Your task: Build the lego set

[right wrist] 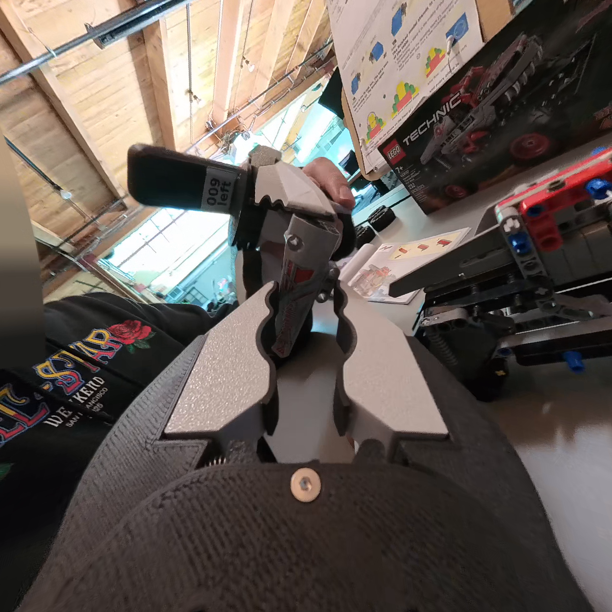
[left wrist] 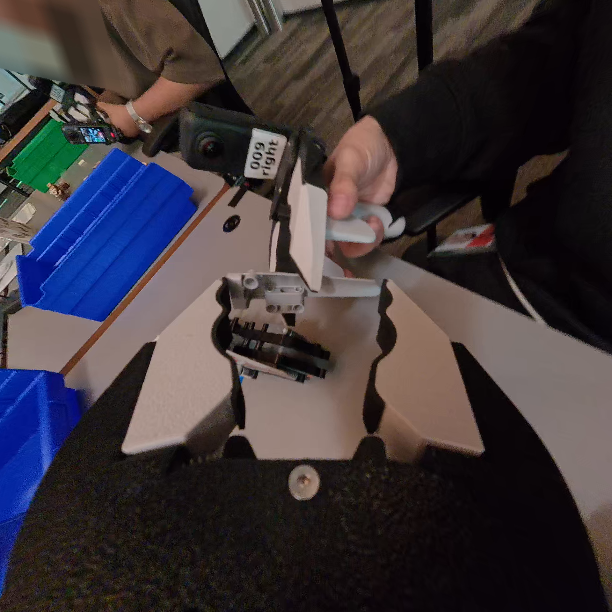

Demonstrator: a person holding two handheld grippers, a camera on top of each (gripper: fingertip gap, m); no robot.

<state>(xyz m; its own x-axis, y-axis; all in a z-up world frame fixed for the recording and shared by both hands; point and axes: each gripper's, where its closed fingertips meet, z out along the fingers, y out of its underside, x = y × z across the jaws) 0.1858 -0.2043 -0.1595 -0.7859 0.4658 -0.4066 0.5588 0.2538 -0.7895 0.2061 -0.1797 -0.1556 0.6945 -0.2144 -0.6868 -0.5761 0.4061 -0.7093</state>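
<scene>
- Left tool (left wrist: 299,298): fingers spread; a light grey panel piece (left wrist: 265,291) touches its left fingertip, whether gripped cannot be told.
- Right tool (right wrist: 306,318): partly spread around the same stickered piece, long axis running 6 to 12 o'clock between its fingers.
- Part-built truck (right wrist: 530,281) on the worktop (right wrist: 546,430), at 3 o'clock, nearer the right tool.

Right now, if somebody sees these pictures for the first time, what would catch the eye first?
Probably the grey sticker-marked Lego panel, held up between the left gripper and right gripper at the centre of both views. Then the half-built red-and-black Lego vehicle at the right wrist view's right side, and the blue bins left of the left gripper.
</scene>
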